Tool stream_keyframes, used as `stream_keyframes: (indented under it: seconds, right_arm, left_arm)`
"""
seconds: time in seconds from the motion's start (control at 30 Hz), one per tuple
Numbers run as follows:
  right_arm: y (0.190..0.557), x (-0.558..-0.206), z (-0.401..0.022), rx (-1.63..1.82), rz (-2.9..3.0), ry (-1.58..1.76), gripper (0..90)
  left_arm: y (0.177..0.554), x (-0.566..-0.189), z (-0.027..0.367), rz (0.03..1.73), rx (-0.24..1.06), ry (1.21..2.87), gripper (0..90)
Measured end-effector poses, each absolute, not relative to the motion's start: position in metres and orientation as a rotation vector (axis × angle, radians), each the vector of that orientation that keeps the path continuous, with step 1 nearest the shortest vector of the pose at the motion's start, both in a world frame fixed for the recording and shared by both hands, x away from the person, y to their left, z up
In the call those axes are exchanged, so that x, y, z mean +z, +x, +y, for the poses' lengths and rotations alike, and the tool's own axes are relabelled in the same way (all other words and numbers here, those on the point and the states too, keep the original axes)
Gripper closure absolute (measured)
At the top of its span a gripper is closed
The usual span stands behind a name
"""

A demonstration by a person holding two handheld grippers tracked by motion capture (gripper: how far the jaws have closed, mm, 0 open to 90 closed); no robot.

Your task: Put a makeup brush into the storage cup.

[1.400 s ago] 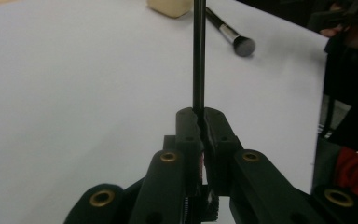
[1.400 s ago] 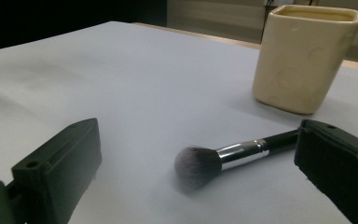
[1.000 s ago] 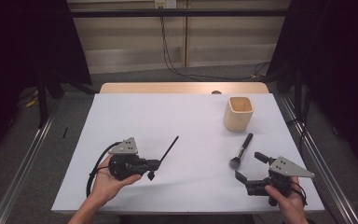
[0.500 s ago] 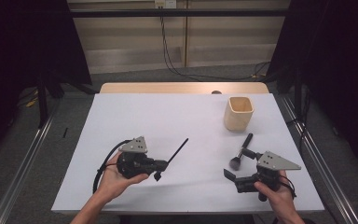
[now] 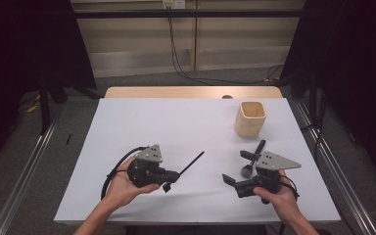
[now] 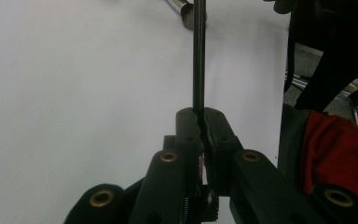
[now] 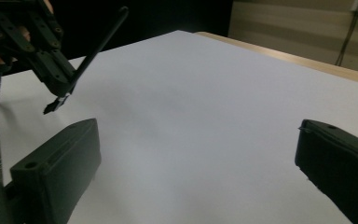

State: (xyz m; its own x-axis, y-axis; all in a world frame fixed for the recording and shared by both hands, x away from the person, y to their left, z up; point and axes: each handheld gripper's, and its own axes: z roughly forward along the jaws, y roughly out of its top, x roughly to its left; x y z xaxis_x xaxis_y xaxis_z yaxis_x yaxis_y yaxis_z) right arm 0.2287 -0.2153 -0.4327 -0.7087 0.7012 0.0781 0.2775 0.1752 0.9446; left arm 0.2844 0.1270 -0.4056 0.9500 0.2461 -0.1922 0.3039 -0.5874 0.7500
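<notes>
My left gripper (image 5: 175,176) is at the front left of the white table, shut on a thin black rod (image 5: 192,162) that slants up and to the right. In the left gripper view the rod (image 6: 198,70) runs straight out from the closed jaws (image 6: 200,122). At the front right, my right gripper (image 5: 237,168) is open with nothing between its jaws (image 7: 198,140). It sits just in front of a black utensil (image 5: 259,147) that lies on the table. The right gripper view shows the left gripper (image 7: 32,37) and its rod (image 7: 98,46).
A beige square cup (image 5: 251,119) stands at the back right of the white table cover (image 5: 176,122). A wooden strip (image 5: 191,92) runs along the far edge. Metal rails (image 5: 24,176) flank the table on both sides.
My right gripper has moved left toward the table's middle, still open. The left gripper and its rod have shifted slightly right.
</notes>
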Motion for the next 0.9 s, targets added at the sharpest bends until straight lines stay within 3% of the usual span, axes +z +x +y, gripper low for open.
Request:
stream_keyframes:
  seconds: [0.9]
  right_arm:
    - [0.252,-0.416,-0.182,1.427,2.486,0.740,0.5]
  left_arm:
    - [0.289,-0.389,0.106,0.264,-0.128,2.472,85.8]
